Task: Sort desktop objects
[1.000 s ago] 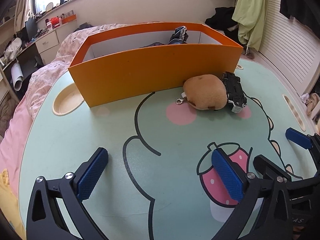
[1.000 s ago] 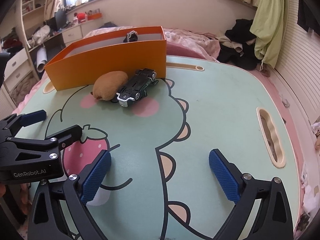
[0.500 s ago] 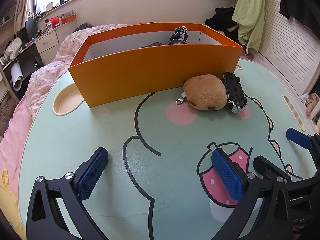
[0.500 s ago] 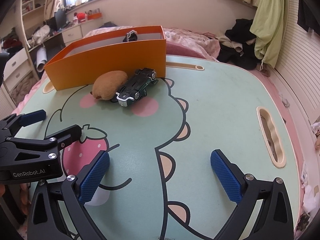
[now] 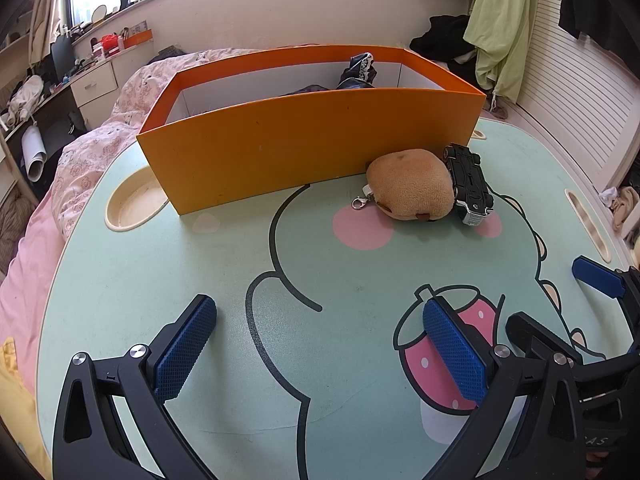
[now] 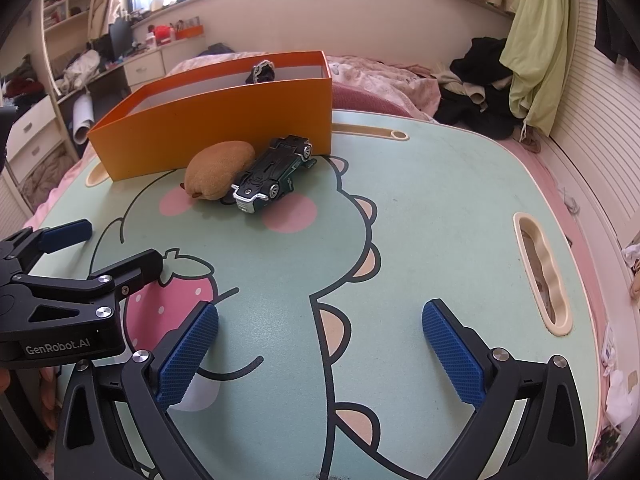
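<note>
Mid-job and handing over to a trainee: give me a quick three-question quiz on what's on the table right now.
1. True or false: the toy car rests on its wheels.
2. The plush keychain lies: A) inside the orange box; B) on the table against the car; C) in the left gripper.
3. What state are the left gripper and right gripper in?

Key: 1 false, underside up. 2 B. 3 both open, empty.
</note>
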A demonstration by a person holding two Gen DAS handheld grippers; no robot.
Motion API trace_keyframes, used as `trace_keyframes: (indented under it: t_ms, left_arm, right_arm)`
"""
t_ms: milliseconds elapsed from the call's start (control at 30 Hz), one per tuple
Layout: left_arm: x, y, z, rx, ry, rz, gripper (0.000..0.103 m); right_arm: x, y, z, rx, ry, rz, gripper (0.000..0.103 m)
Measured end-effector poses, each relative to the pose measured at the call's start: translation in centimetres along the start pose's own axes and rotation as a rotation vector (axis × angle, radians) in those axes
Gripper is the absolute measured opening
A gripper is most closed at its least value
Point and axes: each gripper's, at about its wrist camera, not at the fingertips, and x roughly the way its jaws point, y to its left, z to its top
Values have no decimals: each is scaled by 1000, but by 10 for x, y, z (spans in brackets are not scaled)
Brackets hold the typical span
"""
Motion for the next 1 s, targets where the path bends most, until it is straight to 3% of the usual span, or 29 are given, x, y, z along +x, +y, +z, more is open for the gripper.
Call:
trace_keyframes:
  t_ms: [367, 567, 667, 1000]
  left_arm:
    - [0, 0, 0, 2, -1, -3, 103]
    - [-1, -3, 0, 5, -1, -5, 103]
    - [-2, -4, 0, 7, -2, -8, 103]
    - [-2, -4, 0, 7, -2, -8, 103]
  right_arm:
    - [0, 0, 0, 5, 4, -9, 102]
    - [-6, -10, 26, 102, -2, 125, 98]
    - [-3, -4, 48, 96, -14, 72, 83]
    - [16, 6, 86, 98, -40, -36, 80]
